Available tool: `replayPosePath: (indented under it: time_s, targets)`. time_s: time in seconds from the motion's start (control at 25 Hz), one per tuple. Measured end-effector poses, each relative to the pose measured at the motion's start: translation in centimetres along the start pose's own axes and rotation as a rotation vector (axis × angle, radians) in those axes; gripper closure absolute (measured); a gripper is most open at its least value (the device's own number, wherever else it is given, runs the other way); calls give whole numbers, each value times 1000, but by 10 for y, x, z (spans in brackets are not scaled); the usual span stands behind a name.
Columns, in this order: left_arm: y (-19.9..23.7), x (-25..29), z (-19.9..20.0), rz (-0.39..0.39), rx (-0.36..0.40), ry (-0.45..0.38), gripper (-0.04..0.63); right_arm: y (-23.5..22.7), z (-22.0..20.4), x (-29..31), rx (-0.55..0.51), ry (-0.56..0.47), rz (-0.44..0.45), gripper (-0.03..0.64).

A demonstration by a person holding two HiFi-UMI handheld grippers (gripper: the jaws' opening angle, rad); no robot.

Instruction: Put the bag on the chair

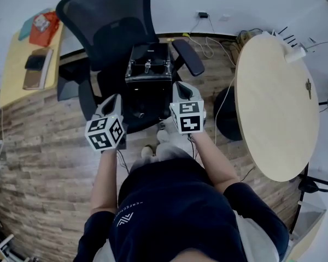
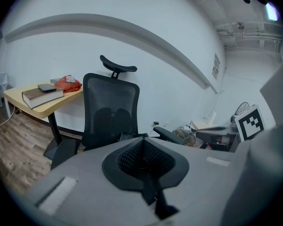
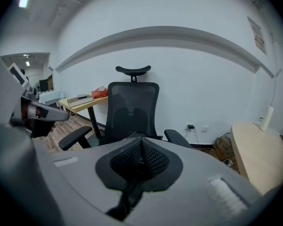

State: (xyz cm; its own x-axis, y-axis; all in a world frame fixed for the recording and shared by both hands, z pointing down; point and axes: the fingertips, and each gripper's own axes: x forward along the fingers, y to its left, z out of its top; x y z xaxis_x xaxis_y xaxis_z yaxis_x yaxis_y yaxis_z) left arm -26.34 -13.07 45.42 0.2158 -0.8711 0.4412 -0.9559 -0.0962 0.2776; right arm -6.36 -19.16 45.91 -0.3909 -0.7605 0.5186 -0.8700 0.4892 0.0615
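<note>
The left tool (image 2: 142,147) and the right tool (image 3: 140,147) are each pinching shut on a thin black strap (image 2: 153,197) trailing down out of the jaws. The bag (image 1: 147,72), a boxy black case with metal clasps on top, is sitting between them at the front of the chair (image 1: 106,15) (whether it is resting on the seat or hanging just over it, I cannot tell). Nearest, the risk is lying in the grip: the straps are narrow and could be sliding through the pads if the weight is pulling unevenly, dropping one side. A little farther, the bag is looking tall for its base, so landing it at the seat's front edge is inviting a forward tip onto the floor (image 1: 49,141). Farther again, the armrest (image 1: 188,56) is standing close and could be snagging a corner, and the seat may be swivelling under a push. As for writing, the shirt (image 1: 169,212) is carrying a pale logo with print too small to read, the cubes (image 1: 105,132) are showing only square markers, and the red packet (image 1: 44,26) on the far left tabletop (image 1: 11,75) is giving nothing legible.
</note>
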Motion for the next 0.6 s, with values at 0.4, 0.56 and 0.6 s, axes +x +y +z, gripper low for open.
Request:
replayPosePath:
  time_s: [0.4, 0.56, 0.6]
  targets:
    - [-1, -11, 1, -6, 7, -13, 578, 7, -1, -10, -13, -8, 2, 615]
    - [-2, -13, 0, -7, 6, -15, 578, 8, 0, -11, -17, -9, 9, 615]
    - [-2, -13, 0, -7, 5, -16, 578, 7, 0, -12, -18, -10, 10, 615]
